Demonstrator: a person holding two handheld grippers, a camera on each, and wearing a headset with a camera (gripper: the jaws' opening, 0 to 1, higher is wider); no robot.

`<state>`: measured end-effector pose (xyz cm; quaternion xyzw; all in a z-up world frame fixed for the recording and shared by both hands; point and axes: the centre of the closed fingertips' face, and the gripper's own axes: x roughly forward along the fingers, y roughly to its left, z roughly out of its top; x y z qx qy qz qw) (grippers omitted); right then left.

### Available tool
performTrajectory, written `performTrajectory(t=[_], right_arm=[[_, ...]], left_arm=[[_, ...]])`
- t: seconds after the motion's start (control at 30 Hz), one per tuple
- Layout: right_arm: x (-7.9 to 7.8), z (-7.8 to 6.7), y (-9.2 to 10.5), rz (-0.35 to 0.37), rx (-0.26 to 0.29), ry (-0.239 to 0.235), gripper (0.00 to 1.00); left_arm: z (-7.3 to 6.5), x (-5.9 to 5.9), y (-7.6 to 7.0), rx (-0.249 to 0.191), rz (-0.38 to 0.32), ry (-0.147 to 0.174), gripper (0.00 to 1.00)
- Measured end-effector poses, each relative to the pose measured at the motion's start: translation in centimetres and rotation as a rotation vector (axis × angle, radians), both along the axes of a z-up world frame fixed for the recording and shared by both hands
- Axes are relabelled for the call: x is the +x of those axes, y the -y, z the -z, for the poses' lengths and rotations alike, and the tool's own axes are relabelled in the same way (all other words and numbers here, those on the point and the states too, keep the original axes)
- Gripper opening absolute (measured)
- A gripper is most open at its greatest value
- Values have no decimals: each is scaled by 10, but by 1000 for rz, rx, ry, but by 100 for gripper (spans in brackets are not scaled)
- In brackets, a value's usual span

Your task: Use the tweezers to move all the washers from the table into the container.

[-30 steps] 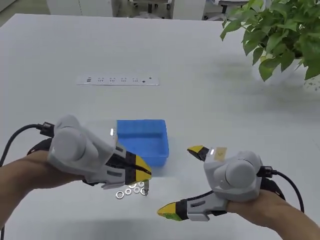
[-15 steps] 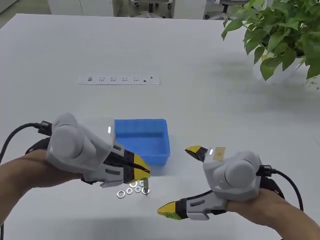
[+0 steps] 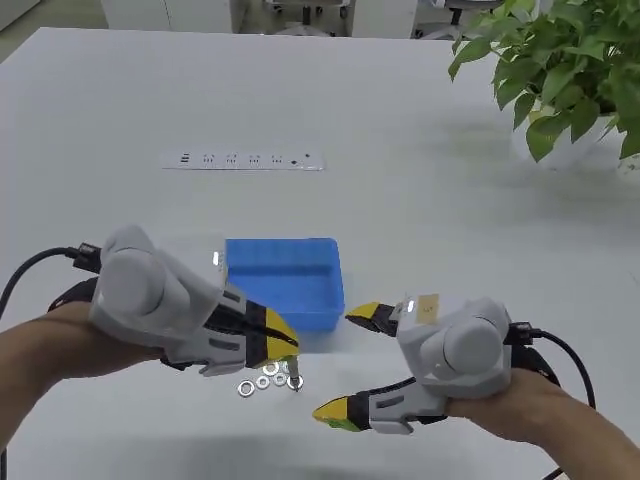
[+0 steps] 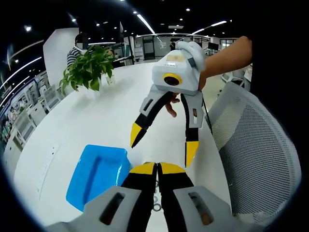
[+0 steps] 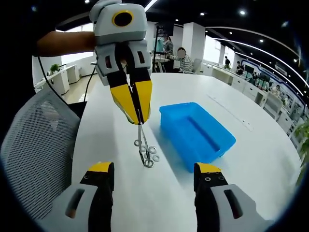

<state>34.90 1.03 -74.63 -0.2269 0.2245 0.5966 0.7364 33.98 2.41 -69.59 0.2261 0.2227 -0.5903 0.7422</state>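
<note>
**No washers moved yet; tweezers down at the cluster**

The job looks to be at its start. The washers point(image 5: 150, 153) lie in a small cluster on the table point(image 3: 400, 200), just in front of the blue container point(image 3: 310, 320) and apart from it. No washer can be seen inside the container in the head view or the right gripper view, so all of them seem left to move.

The left gripper point(image 3: 285, 342) has its fingers pressed together, pinching the upper end of the tweezers point(image 5: 142, 142). The tweezers hang down from them with the tips in among the washers. Whether the tips have caught one cannot be told; the washers are too small and close together.

The right gripper point(image 3: 345, 362) hovers above the table beside the cluster, its fingers spread wide and holding nothing.

Against the frame a second ago, little has changed in the work itself. The cluster sits in the same place and looks the same, and the left gripper holds the tweezers over it much as it did. The right gripper has drifted a little toward the container and the left gripper, fingers spread as before. The whole scene has also shifted slightly, which is the headset moving, not the things.
</note>
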Motion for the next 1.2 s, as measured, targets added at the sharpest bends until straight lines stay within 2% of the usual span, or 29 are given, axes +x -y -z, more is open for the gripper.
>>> performTrajectory(t=[0.37,0.5,0.63,0.8,0.97,1.2], right_arm=[[-8,4,-14,-98,-27,11,52],[-10,6,-19,-144,-38,33,40],[-12,9,-25,-177,-51,39,34],[-12,12,-30,-196,-64,38,27],[-12,14,-35,-208,-65,28,23],[-13,23,-38,-256,-102,24,20]], left_arm=[[0,-2,-2,-6,-16,-8,5],[0,-2,-4,-5,-21,-9,5],[0,-2,-4,-5,-23,-9,5],[0,-2,-3,-8,-27,-8,5],[0,-2,-4,-8,-30,-8,5],[0,-2,-3,-7,-27,-6,5]])
